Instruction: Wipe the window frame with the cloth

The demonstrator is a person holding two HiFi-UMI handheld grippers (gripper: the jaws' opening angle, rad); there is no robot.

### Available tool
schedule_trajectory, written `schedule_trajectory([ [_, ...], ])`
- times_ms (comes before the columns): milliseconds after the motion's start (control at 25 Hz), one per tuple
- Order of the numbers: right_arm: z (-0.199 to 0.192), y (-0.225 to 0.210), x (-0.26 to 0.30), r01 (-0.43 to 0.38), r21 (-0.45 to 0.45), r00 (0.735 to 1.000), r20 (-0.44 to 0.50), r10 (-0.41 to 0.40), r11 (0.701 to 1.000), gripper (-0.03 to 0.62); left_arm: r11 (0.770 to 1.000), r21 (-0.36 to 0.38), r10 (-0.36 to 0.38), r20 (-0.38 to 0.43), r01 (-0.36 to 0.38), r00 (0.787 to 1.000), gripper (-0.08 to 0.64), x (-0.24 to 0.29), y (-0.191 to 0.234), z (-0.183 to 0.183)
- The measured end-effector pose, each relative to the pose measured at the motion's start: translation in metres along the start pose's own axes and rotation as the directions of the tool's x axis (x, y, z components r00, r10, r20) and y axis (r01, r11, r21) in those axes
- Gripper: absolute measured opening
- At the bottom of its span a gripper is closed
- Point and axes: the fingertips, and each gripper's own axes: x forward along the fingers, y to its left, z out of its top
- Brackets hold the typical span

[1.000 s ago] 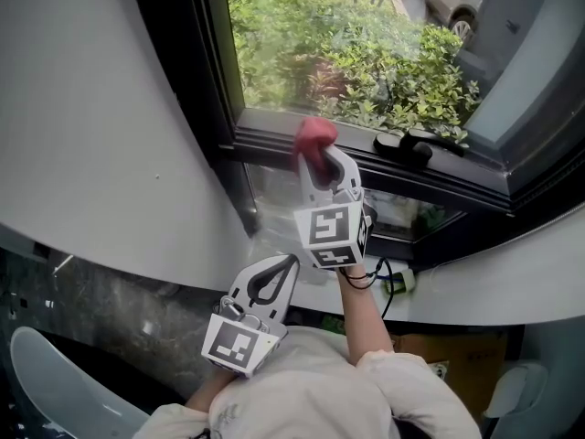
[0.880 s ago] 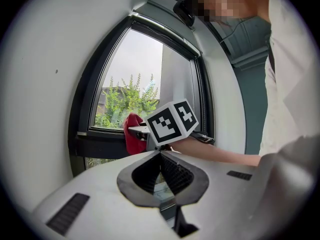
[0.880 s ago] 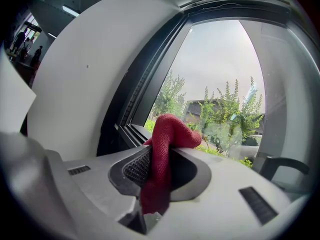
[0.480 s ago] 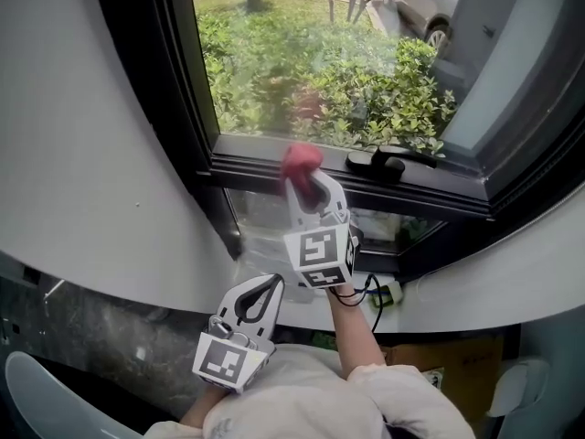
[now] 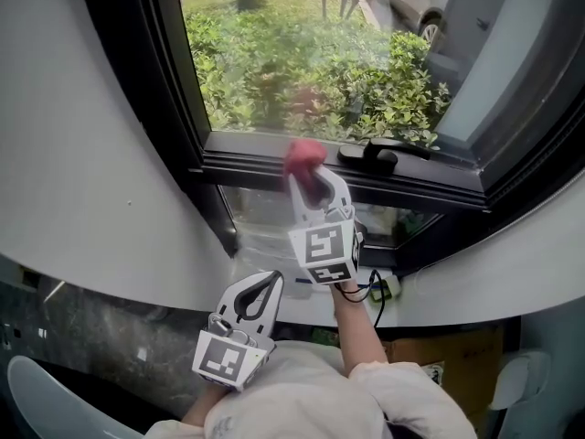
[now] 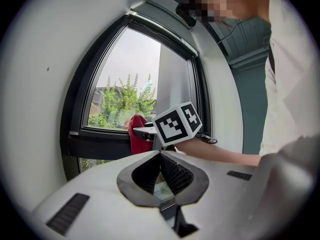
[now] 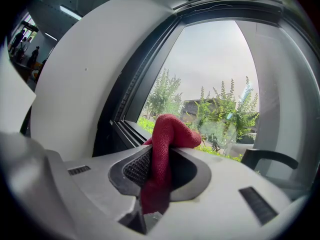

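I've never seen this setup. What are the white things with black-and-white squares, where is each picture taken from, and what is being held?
There is no robot here. A person holds a white two-jaw gripper in each hand, and the patterned cubes are part of them. One picture comes from a camera on the person's head, looking down. The other two come from cameras riding on the grippers. The right gripper is shut on a red cloth at the dark window frame, left of the window handle. The left gripper hangs low, shut and empty.

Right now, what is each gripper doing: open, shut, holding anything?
Left gripper: jaws shut, nothing between them.
Right gripper: jaws shut on the red cloth.
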Motion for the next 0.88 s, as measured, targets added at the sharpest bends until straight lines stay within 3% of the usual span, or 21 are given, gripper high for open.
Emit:
schedule_trajectory([
  [280,-0.005,-0.009,-0.006,0.019,-0.002,1.0,-0.006,-0.019,1.0,0.089,1.0,0.0,0.005,-0.006,-0.005,1.0,0.008,-0.001,-0.001,-0.002],
  [480,-0.009,-0.017,-0.012,0.039,-0.002,0.999,-0.01,-0.039,0.999,0.089,1.0,0.014,0.023,-0.056,-0.022,0.998,0.008,-0.003,0.002,-0.005],
  [640,-0.012,-0.023,-0.017,0.055,0.004,0.998,-0.014,-0.055,0.998,0.089,1.0,-0.002,-0.004,-0.009,0.004,1.0,0.008,-0.003,-0.004,-0.002],
  [880,-0.017,-0.031,-0.021,0.073,0.008,0.997,-0.022,-0.072,0.997,0.089,1.0,0.011,0.027,-0.075,-0.026,0.997,0.008,-0.006,0.001,-0.007],
])
